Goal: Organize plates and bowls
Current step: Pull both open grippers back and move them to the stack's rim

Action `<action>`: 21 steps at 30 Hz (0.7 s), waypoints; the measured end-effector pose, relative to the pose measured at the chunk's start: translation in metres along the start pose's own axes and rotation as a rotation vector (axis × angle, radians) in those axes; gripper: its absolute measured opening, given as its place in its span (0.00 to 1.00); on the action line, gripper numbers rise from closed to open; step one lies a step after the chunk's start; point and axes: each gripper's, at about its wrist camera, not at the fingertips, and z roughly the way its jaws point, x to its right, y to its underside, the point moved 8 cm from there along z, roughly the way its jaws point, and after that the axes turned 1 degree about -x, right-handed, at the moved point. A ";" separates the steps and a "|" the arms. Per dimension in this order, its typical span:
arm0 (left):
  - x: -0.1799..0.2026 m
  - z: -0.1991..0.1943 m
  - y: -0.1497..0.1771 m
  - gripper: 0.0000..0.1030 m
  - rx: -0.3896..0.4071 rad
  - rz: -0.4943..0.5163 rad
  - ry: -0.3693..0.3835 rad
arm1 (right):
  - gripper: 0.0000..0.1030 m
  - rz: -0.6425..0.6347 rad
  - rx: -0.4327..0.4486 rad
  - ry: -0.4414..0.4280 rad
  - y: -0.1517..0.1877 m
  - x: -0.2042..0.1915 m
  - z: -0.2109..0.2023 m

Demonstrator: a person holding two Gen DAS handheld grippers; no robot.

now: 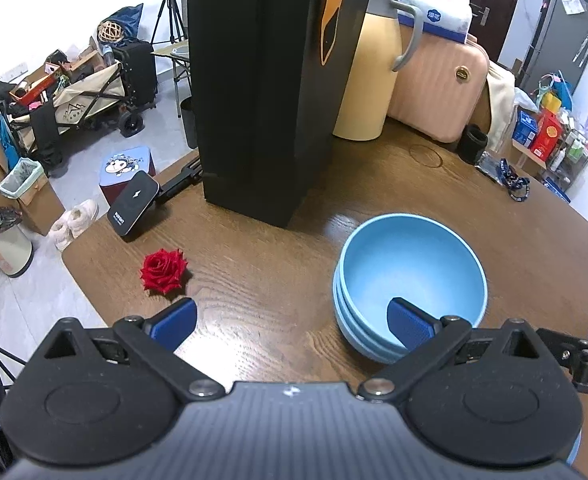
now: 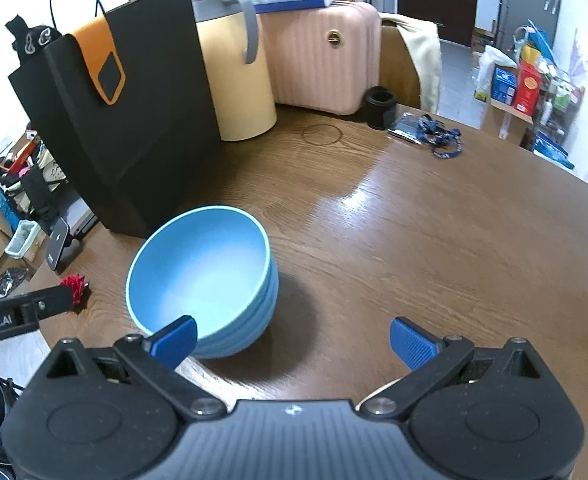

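A stack of light blue bowls (image 1: 410, 276) stands on the brown wooden table (image 1: 262, 256), nested one inside another. My left gripper (image 1: 292, 322) is open above the table, just left of the stack; its right blue pad (image 1: 408, 322) shows in front of the stack's near rim. In the right wrist view the same bowls (image 2: 202, 276) sit left of centre. My right gripper (image 2: 292, 340) is open to the right of them, with its left pad (image 2: 176, 340) in front of the near rim. Nothing lies between either pair of fingers. No plates are in view.
A tall black paper bag (image 1: 262, 92) stands behind the bowls, with a cream bucket (image 1: 368, 76) and a pink suitcase (image 1: 440, 88) further back. A red rose (image 1: 162, 272) and a black power bank (image 1: 134, 208) lie near the left table edge. A blue lanyard (image 2: 442, 136) lies far right.
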 end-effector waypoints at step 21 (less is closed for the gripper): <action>0.010 -0.005 0.002 1.00 -0.027 0.003 0.051 | 1.00 0.019 0.003 0.014 0.031 0.019 -0.029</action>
